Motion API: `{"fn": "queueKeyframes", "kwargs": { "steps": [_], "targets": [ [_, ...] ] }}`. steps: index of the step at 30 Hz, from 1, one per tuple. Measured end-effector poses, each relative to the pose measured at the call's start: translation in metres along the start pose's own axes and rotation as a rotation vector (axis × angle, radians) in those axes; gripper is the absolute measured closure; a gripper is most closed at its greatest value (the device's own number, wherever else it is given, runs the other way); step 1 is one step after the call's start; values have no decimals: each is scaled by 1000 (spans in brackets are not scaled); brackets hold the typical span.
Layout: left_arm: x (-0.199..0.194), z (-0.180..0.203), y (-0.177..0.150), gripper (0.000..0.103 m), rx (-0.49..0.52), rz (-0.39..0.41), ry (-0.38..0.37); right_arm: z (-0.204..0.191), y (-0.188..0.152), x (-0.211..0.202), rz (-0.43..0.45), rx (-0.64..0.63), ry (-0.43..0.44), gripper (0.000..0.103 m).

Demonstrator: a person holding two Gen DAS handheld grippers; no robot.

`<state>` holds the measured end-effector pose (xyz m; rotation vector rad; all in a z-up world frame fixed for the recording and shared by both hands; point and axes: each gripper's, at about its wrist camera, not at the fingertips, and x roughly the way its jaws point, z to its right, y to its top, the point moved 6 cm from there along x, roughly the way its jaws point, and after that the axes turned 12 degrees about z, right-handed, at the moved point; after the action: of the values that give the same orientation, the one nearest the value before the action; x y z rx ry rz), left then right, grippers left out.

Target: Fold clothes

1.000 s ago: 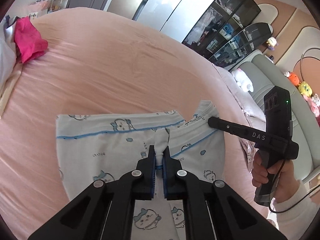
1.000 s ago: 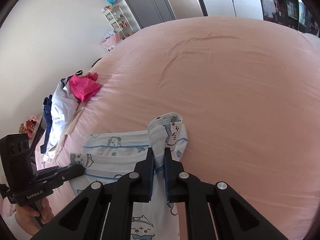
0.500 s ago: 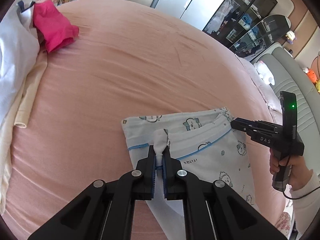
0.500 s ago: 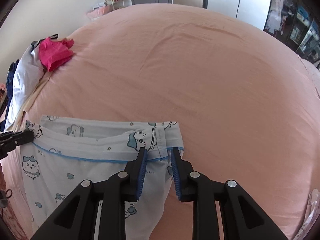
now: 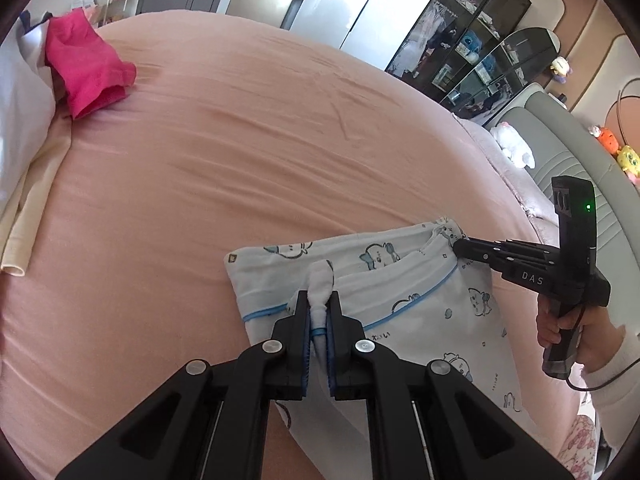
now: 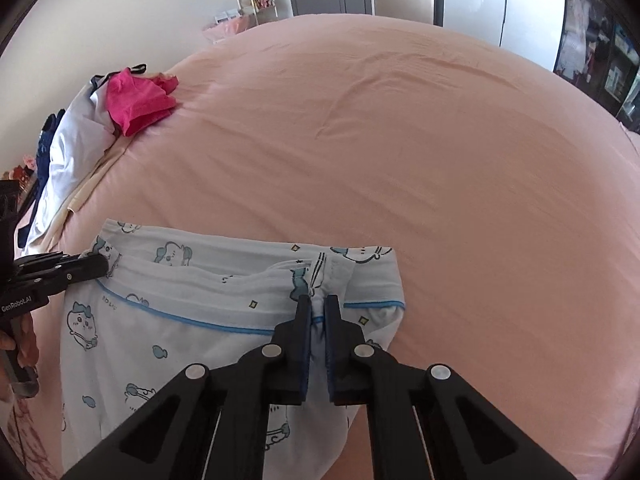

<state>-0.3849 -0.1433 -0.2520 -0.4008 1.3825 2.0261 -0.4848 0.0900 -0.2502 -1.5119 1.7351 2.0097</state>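
White pyjama bottoms (image 5: 420,308) with blue piping and cartoon prints lie folded on the pink bed sheet (image 5: 240,140). My left gripper (image 5: 319,300) is shut on a bunched fold at the garment's left upper edge; a tuft of cloth sticks out past the tips. In the right wrist view the pyjama bottoms (image 6: 180,344) spread to the left. My right gripper (image 6: 318,304) is closing on the waistband near the right corner, and its pads pinch the cloth. Each gripper shows in the other view: right gripper (image 5: 460,247), left gripper (image 6: 96,266).
A magenta garment (image 5: 88,68) tops a pile of white and cream clothes (image 5: 20,120) at the bed's far left. A grey sofa (image 5: 560,160) with plush toys runs along the right. A person's hand (image 5: 560,328) holds the right gripper's handle. Dark cabinets stand behind.
Both grippers came down and the lifted cloth now lies flat on the bed. The right gripper's jaws stood apart half a second ago and have shut on the waistband.
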Motion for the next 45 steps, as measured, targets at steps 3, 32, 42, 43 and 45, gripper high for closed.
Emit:
{"fn": "queueKeyframes", "kwargs": {
  "steps": [3,32,42,43,45],
  "targets": [
    [-6,2,12,98,19,43,8,3,11,-13,80,47,-6,99],
    [13,27,-32,96,290,-149,55,-45,-41,-15,-44,-24,3,67],
    [-84,105,-94,96,213,-329,-150,-97,-93,-163,-31,-145,-1,67],
    [-86,112,-107,96,191,-365,-179,-105,-106,-175,-41,-163,10,67],
    [-87,129,-133,96,135,-450,-235,-121,-130,-197,-60,-193,30,67]
  ]
}}
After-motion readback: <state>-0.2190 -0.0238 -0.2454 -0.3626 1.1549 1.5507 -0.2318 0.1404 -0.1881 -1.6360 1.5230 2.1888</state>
